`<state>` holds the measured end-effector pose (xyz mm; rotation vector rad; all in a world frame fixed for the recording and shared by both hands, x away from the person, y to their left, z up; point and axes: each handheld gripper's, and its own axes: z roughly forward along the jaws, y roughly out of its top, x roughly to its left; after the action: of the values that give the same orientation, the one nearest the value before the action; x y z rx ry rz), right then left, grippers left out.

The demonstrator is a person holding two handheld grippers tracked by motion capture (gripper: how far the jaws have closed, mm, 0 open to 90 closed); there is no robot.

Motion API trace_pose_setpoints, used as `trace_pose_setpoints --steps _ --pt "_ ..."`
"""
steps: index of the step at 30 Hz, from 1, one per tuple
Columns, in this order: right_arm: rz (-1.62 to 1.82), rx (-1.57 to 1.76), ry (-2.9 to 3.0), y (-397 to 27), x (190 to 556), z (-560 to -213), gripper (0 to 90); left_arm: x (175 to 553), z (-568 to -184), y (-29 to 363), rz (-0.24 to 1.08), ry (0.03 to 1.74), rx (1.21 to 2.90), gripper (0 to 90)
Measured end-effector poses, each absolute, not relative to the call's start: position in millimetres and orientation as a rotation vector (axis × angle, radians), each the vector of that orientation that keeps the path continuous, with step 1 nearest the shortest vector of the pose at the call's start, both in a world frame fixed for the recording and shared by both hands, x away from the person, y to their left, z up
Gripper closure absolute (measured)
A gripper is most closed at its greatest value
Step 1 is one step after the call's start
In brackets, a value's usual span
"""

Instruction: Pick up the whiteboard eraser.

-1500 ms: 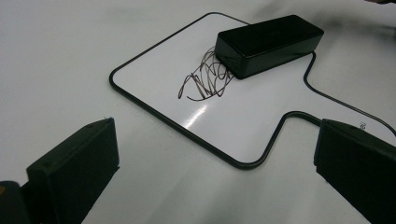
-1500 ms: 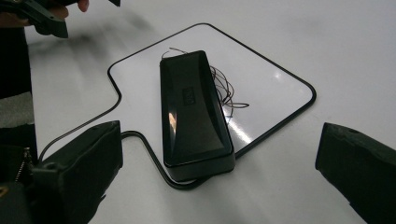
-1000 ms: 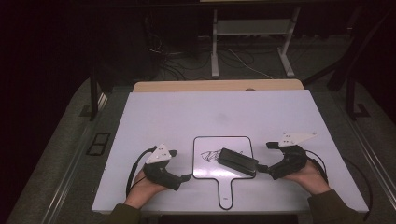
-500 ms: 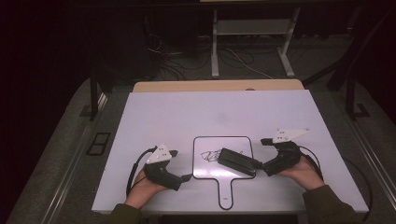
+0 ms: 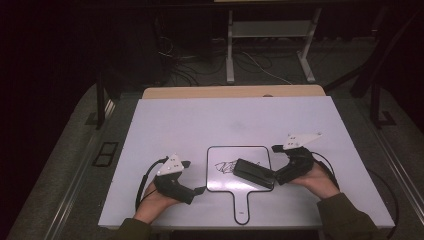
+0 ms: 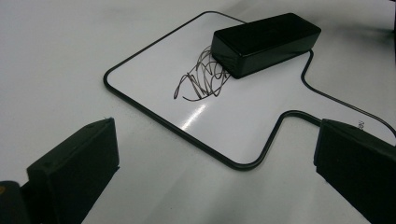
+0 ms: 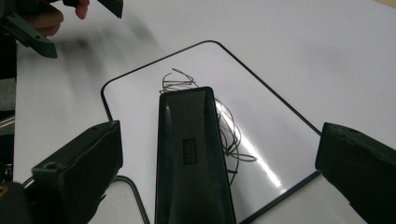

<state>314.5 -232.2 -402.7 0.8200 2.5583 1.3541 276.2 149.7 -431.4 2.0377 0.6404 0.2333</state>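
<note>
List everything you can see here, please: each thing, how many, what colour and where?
Table: one, white top, middle of the high view.
Small whiteboard: one, white with a black rim and a handle, near edge of the table.
Scribble: one, dark, on the small whiteboard's left part.
Eraser: one, black, lying on the small whiteboard over the scribble's right end.
Metal frame: one, grey, on the floor beyond the table.
Left gripper: one, black, open, left of the small whiteboard.
Right gripper: one, black, open, jaws either side of the eraser.
</note>
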Motion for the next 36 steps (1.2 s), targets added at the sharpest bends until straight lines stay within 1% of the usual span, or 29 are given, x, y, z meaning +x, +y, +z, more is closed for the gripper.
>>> trace_pose_setpoints --steps 27,28,29,36 --pt "1.352 0.746 2.601 -193.9 333.0 -402.0 0.0 276.6 -431.6 150.2 0.226 0.635 2.039 0.0" --pt "1.346 0.745 2.604 -192.6 333.6 -402.0 0.9 276.7 -431.7 150.2 0.225 0.634 2.039 0.0" --pt "1.336 0.747 2.610 -191.3 334.0 -401.5 5.4 276.6 -431.7 150.1 0.224 0.635 2.039 0.0" --pt "1.288 0.740 2.620 -184.0 335.1 -403.4 5.5 276.4 -431.7 150.0 0.222 0.632 2.038 0.0"
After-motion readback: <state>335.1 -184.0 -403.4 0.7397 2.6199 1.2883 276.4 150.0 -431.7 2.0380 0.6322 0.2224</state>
